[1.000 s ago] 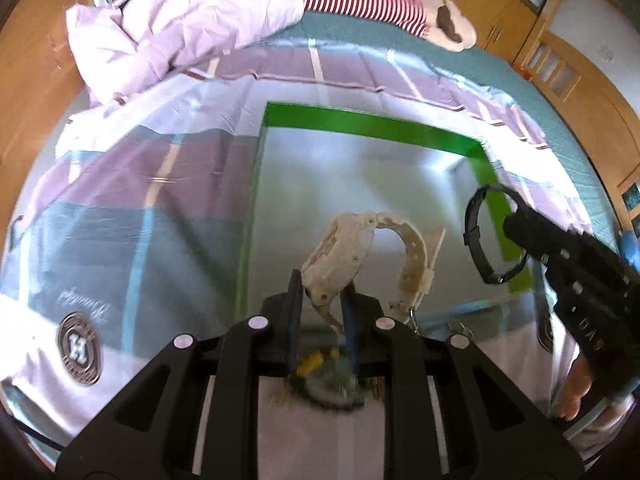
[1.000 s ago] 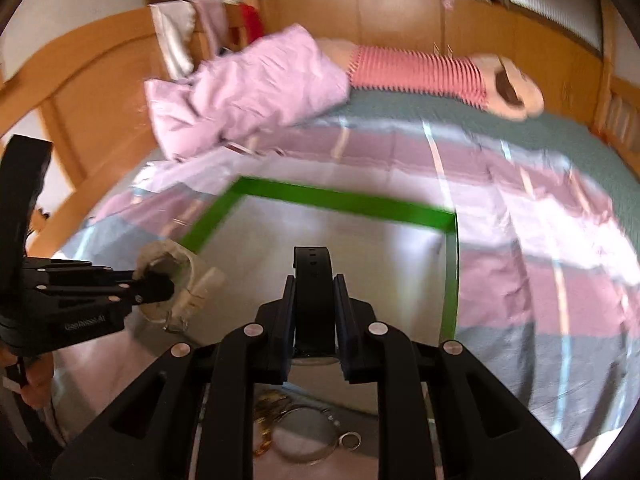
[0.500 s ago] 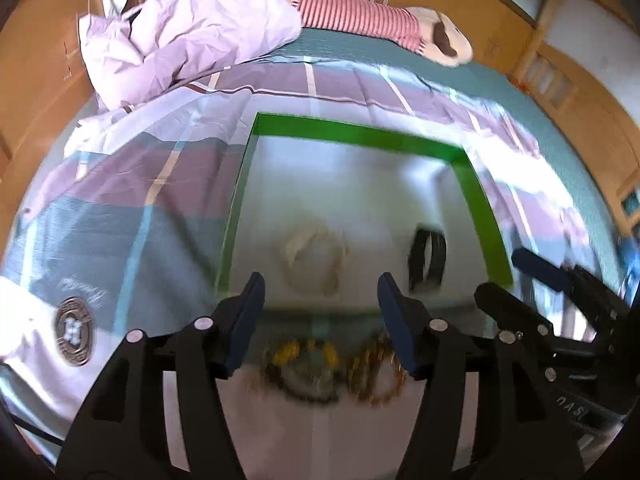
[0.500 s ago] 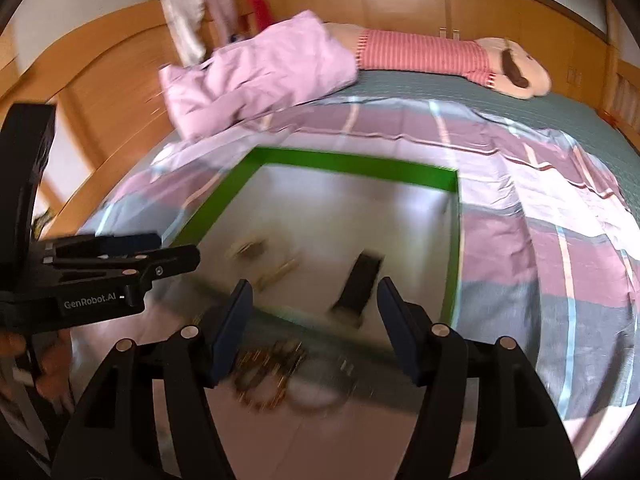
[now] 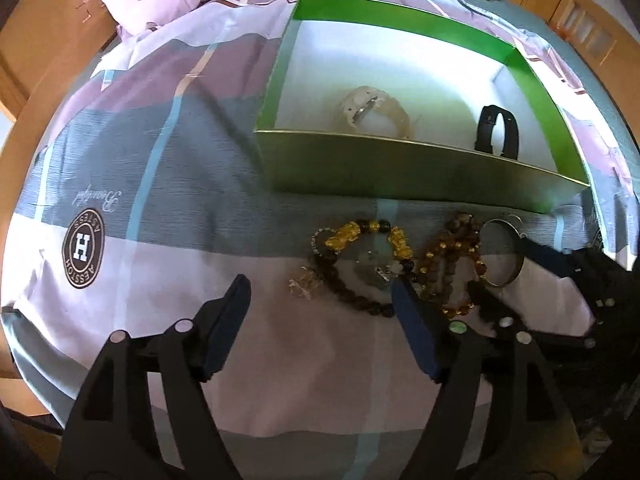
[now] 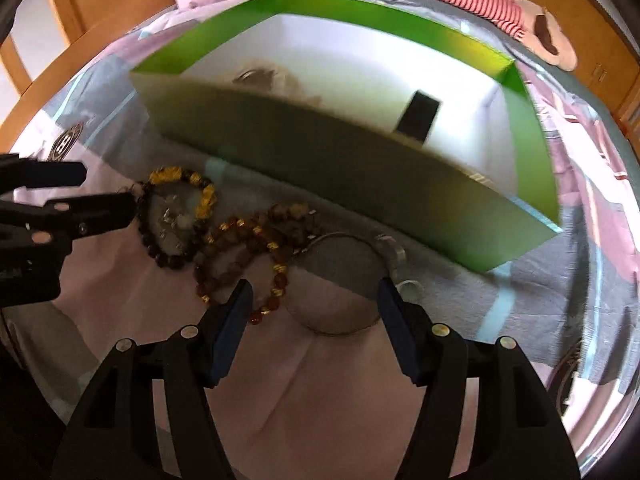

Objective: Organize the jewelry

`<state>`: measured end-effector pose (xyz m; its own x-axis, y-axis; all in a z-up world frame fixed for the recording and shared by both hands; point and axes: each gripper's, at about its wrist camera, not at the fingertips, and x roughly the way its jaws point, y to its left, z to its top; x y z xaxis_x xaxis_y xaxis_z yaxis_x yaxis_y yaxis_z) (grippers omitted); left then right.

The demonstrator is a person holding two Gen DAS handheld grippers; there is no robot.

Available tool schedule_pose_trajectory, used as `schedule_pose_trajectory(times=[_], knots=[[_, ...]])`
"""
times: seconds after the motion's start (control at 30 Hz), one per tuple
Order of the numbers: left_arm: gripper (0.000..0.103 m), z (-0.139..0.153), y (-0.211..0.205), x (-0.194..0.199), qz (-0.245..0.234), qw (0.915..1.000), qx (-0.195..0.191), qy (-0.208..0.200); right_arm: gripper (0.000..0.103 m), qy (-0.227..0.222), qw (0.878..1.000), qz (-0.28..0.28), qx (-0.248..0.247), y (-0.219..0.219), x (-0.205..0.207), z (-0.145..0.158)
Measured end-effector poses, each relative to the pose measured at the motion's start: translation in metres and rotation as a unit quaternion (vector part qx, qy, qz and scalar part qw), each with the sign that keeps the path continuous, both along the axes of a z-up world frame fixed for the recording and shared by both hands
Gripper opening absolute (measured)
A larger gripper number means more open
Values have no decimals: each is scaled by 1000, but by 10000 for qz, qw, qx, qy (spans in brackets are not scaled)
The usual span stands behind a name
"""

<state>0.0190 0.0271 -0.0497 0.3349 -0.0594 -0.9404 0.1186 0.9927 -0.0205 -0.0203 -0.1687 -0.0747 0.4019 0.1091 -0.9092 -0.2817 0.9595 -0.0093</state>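
Two watches lie inside the green box [image 5: 400, 162], ahead of both grippers: a pale watch [image 5: 374, 111] and a black watch [image 5: 498, 132], well apart on the white floor. Only the left wrist view shows both whole; in the right wrist view the box's near wall hides most of the pale one and the black one is a blurred dark block.

Three bracelets lie on the bedspread [image 5: 168, 168] just short of the box, close together. The left gripper [image 5: 322, 294] points down at the dark-and-gold beaded bracelet [image 5: 360, 264], its jaws opening wide with nothing pressed between them; the bracelet lies just beyond the fingertips. The amber beaded bracelet [image 6: 248, 256] lies between the two grippers. The right gripper [image 6: 314, 294] stands wide apart too, the silver bangle [image 6: 340, 284] lying between its fingertips, though the pads do not press on it. Only the right wrist view shows the bangle whole; the left view catches just its edge beside the right gripper's fingers.
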Motion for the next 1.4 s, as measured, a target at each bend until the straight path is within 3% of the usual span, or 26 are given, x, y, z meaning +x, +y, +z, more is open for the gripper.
schedule_pose_trajectory(times=[0.07, 0.17, 0.3, 0.53, 0.7, 0.8, 1.1, 1.17, 1.23, 1.4], knots=[[74, -1, -2, -2, -54, 10000, 19, 1, 41, 57, 9999, 106, 53, 4, -3, -3], [75, -3, -1, -2, -45, 10000, 43, 10, 19, 125, 9995, 222, 188, 10, -6, -2], [75, -1, 6, -1, 25, 10000, -34, 29, 11, 163, 9989, 358, 269, 15, -10, 4], [74, 1, 29, 4, 372, 9991, -207, 77, 9, -75, 9982, 226, 554, -3, -6, 30], [74, -10, 27, 6, 370, 9988, -234, 238, 9, -30, 9982, -230, 557, -24, 3, 30], [74, -17, 19, 7, 299, 9989, -194, 311, 16, -13, 9980, -348, 520, -31, 1, 28], [74, -28, 9, 9, 269, 9989, -35, 385, 22, -1, 9984, 16, 564, -20, -7, 28], [74, -32, 4, 10, 224, 9990, 10, 376, 32, -3, 9987, 115, 500, -13, -9, 25], [74, -34, 0, 10, 193, 9991, 67, 374, 37, -39, 9990, 216, 400, -7, -12, 22], [75, -41, -4, 13, 166, 9989, 157, 405, 37, -75, 9984, 407, 378, 6, -15, 17]])
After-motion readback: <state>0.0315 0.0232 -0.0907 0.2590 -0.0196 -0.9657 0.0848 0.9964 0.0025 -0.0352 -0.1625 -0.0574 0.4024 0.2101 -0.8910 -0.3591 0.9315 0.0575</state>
